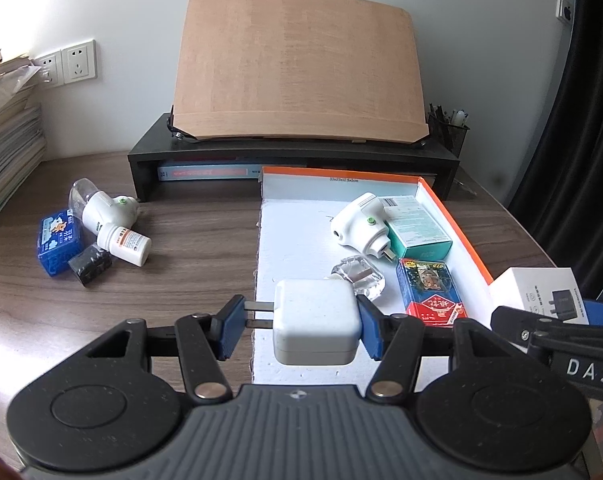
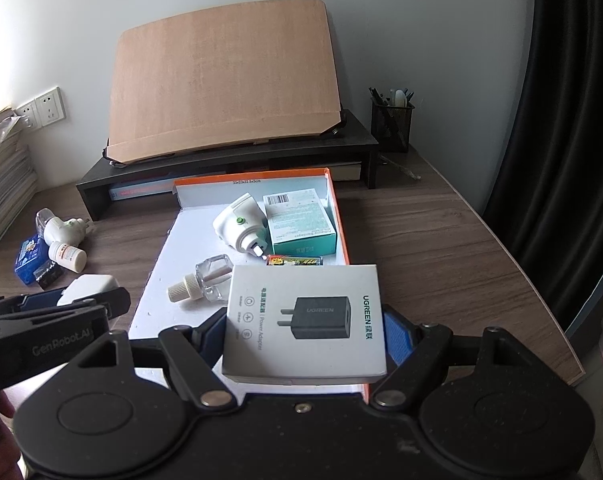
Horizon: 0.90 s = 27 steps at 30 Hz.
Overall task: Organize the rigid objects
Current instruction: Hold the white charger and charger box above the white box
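Note:
My left gripper (image 1: 301,326) is shut on a white plug charger (image 1: 315,326), held over the near left edge of the orange-rimmed white box (image 1: 461,226). My right gripper (image 2: 305,338) is shut on a white UGREEN adapter box (image 2: 305,322), held above the near end of the orange-rimmed box (image 2: 339,208). Inside lie a white plug-in device (image 1: 359,224), a teal carton (image 1: 415,226), a clear bottle (image 1: 359,276) and a red card pack (image 1: 431,292). On the desk at left lie another plug-in device (image 1: 103,206), a white pill bottle (image 1: 123,244), a blue pack (image 1: 57,242) and a small black item (image 1: 89,266).
A black monitor riser (image 1: 293,152) carries a tilted wooden board (image 1: 297,64) behind the box. A mesh pen holder (image 2: 393,120) stands at the back right. Stacked papers (image 1: 5,148) sit at far left. The desk edge (image 2: 549,312) curves at right beside a dark curtain.

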Available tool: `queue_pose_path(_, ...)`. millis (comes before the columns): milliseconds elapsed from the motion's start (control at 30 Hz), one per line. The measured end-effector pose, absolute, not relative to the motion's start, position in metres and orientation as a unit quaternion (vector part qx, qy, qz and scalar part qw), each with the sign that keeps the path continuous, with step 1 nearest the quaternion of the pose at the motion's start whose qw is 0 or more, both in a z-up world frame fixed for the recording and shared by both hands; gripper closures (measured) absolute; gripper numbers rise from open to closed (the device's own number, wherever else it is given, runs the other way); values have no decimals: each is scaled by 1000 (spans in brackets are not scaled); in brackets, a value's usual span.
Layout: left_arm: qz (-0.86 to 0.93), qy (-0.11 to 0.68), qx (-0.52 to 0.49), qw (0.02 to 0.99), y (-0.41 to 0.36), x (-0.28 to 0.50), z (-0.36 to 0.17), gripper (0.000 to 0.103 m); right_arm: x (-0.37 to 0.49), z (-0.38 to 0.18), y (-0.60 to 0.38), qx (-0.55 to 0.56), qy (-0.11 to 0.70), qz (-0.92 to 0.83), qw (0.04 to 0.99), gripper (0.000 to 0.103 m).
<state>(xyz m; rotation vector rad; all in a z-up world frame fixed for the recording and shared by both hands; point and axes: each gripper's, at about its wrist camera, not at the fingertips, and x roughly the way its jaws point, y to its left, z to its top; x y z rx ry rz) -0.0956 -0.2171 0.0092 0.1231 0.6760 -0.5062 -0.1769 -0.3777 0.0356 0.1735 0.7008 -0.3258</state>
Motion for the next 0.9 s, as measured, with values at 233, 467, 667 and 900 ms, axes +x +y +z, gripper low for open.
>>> queue_pose_path(233, -247, 327, 63, 910, -220, -93, 8, 44, -171, 34, -377, 84, 342, -155, 923, 11)
queue_pose_path(467, -245, 328, 64, 910, -221, -90, 7, 44, -164, 32, -376, 82, 344, -149, 923, 11)
queue_pose_path(667, -242, 334, 63, 909, -223, -86, 3, 44, -159, 29, -377, 81, 349, -148, 922, 11)
queue_pose_path(900, -242, 338, 65, 907, -224, -85, 0, 44, -155, 27, -378, 80, 354, -144, 921, 11)
